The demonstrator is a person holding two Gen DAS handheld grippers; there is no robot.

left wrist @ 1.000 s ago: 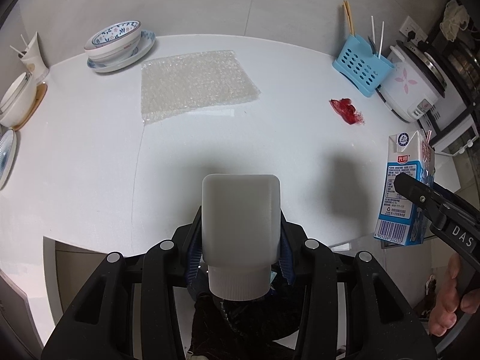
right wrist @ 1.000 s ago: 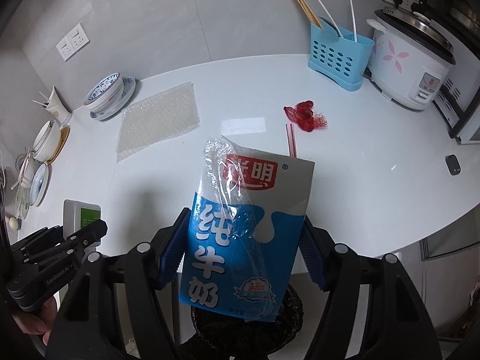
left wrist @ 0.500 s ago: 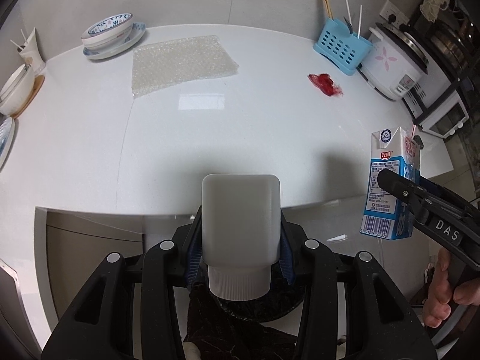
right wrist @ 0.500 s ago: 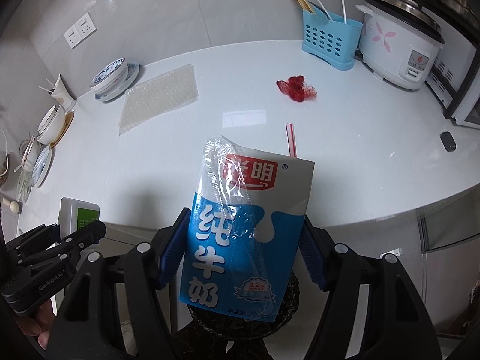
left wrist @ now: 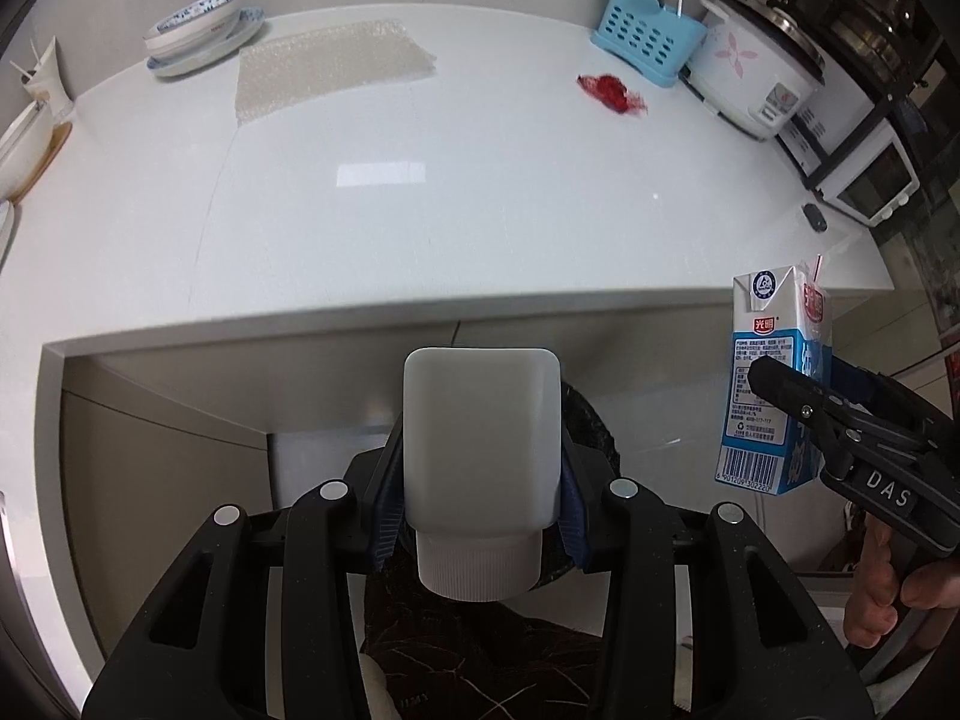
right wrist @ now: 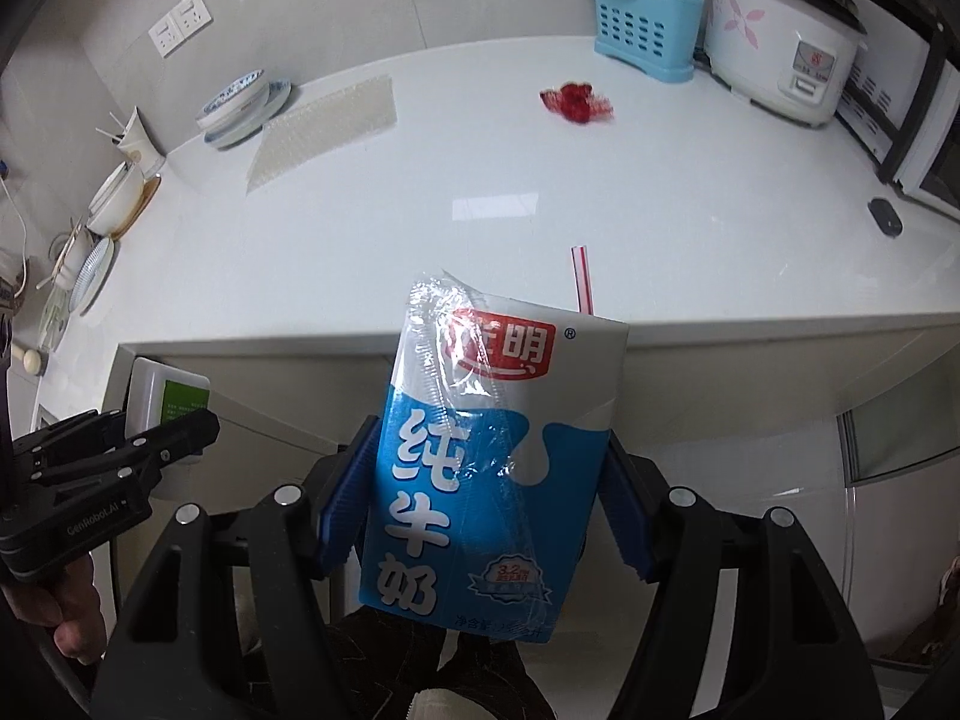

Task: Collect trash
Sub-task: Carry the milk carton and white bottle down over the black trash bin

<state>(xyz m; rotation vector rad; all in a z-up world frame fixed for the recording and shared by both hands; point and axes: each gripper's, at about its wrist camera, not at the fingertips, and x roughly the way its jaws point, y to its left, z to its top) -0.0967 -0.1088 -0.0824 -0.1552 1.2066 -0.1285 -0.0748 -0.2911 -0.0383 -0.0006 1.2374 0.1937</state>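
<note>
White counter [left wrist: 480, 180] runs to a grey tiled wall, with bubble wrap [left wrist: 327, 69], red scrap [left wrist: 609, 90], blue utensil caddy [left wrist: 645, 39], rice cooker [left wrist: 759, 81] and stacked bowls [left wrist: 198, 30] on it. Left gripper [left wrist: 480, 510] clamps a white bottle [left wrist: 480, 450], right gripper [right wrist: 480, 504] clamps a milk carton [right wrist: 486, 450]. Both are held off the counter edge, above a black-lined bin [left wrist: 576, 420].

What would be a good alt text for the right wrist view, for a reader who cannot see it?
The right gripper holds a blue and white milk carton with a straw between its jaws, just off the edge of a white counter. On the counter lie a bubble wrap sheet and a red scrap; the left gripper holds a white bottle at left.
</note>
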